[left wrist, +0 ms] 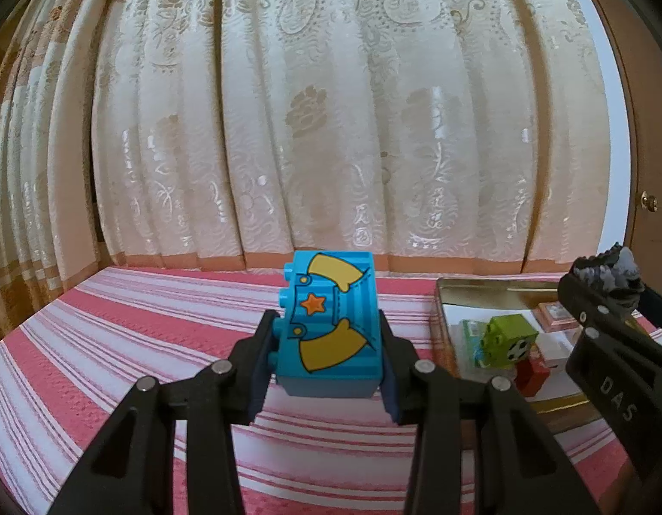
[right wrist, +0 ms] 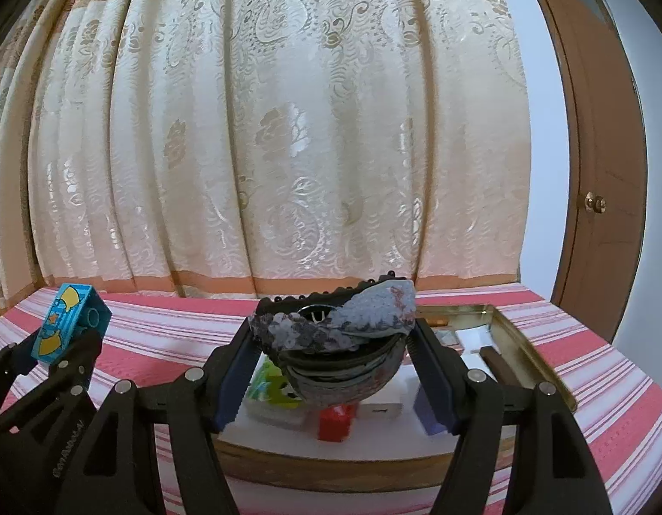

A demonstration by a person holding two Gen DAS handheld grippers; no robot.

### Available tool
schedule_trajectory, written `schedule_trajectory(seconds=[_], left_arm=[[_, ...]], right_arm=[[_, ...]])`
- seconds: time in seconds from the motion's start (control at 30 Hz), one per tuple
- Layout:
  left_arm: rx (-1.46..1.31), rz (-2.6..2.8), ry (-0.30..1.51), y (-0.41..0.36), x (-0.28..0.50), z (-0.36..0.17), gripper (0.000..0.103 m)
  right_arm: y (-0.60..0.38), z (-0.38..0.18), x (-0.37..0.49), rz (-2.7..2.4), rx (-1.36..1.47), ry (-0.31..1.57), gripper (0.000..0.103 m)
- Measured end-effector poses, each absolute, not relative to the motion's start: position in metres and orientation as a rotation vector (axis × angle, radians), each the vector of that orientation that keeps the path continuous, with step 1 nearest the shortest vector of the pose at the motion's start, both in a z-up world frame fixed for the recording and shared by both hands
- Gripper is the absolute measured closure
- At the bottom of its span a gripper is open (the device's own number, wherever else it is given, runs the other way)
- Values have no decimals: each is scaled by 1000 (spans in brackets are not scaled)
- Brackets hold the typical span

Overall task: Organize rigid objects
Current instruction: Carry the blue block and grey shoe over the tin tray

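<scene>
Blue toy brick (left wrist: 328,322), light hard slick plastic, sits pinched flat-sided in the left gripper (left wrist: 326,369) jaws beside the tin (left wrist: 442,300); right gripper (right wrist: 335,369) jaws squeeze a squashy sequined pouch (right wrist: 335,334).

Lower centre of the right wrist view: the sequined pouch (right wrist: 335,343) hides much of the tin's (right wrist: 532,356) contents. Green block (right wrist: 270,386) and red block (right wrist: 335,422) partly covered; small items behind unidentifiable.

A cream curtain (left wrist: 331,107) with shiny floral patterns is hanging across most of the frame. A pink and white striped cloth (left wrist: 116,343) is covering the surface below. A brown door (right wrist: 605,171) with a brass knob (right wrist: 594,203) is standing at the right edge.
</scene>
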State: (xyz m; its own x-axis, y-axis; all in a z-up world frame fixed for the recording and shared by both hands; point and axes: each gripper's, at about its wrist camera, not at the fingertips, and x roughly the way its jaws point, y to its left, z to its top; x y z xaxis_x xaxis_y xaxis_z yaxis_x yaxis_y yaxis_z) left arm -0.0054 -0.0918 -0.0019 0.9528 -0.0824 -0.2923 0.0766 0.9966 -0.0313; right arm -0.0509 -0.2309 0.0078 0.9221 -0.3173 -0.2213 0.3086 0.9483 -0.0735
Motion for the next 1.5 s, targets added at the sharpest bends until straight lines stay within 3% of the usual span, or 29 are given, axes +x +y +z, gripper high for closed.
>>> schedule_trajectory(seconds=[1.5], left_arm=[[15, -282, 279, -219, 7, 14, 62]], right_arm=[[-358, 21, -52, -502, 5, 222, 32]])
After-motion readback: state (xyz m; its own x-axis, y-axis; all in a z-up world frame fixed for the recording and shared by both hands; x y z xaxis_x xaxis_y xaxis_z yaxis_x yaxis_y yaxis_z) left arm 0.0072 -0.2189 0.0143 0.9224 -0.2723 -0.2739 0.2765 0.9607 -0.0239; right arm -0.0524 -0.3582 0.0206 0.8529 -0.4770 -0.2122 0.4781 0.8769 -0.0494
